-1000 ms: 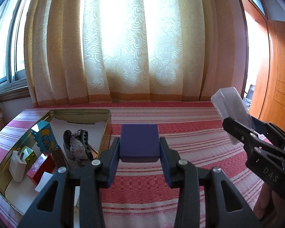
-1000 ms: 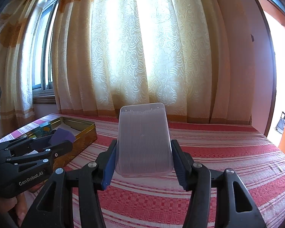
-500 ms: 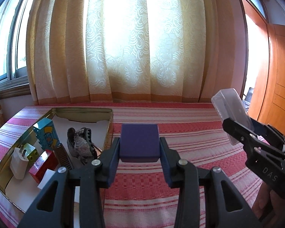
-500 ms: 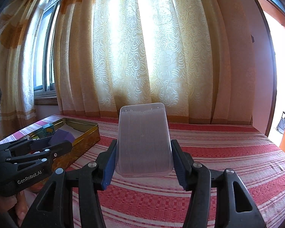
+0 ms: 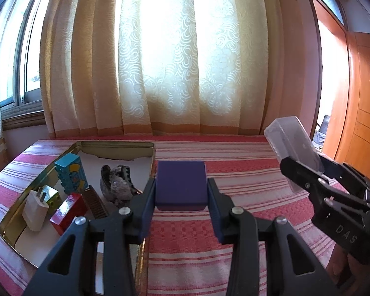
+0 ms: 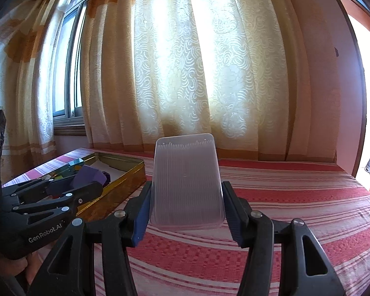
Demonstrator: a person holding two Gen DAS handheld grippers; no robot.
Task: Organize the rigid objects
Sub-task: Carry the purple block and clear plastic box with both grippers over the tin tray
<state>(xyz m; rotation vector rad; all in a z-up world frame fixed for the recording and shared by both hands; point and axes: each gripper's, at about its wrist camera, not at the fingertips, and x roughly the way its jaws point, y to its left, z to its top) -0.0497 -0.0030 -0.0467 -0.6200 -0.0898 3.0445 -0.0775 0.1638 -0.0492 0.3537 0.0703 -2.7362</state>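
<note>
With the left gripper (image 5: 181, 192) clamped on the purple box (image 5: 181, 185) and the right gripper (image 6: 186, 207) pinching the clear case (image 6: 186, 180), either could slip free over the tin (image 5: 145, 162) at lower left.

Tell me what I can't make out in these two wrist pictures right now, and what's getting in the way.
- Near corner of the gold metal tin: left wrist view, hidden behind the left gripper.
- Tin's contents: right wrist view, mostly blocked by its wall and the left gripper.
- Purple rectangular box: lid and contents unseen, only its end shows.
- Clear ribbed plastic case in the right gripper: too frosted to see inside.
- Window: hidden by cream patterned curtain.
</note>
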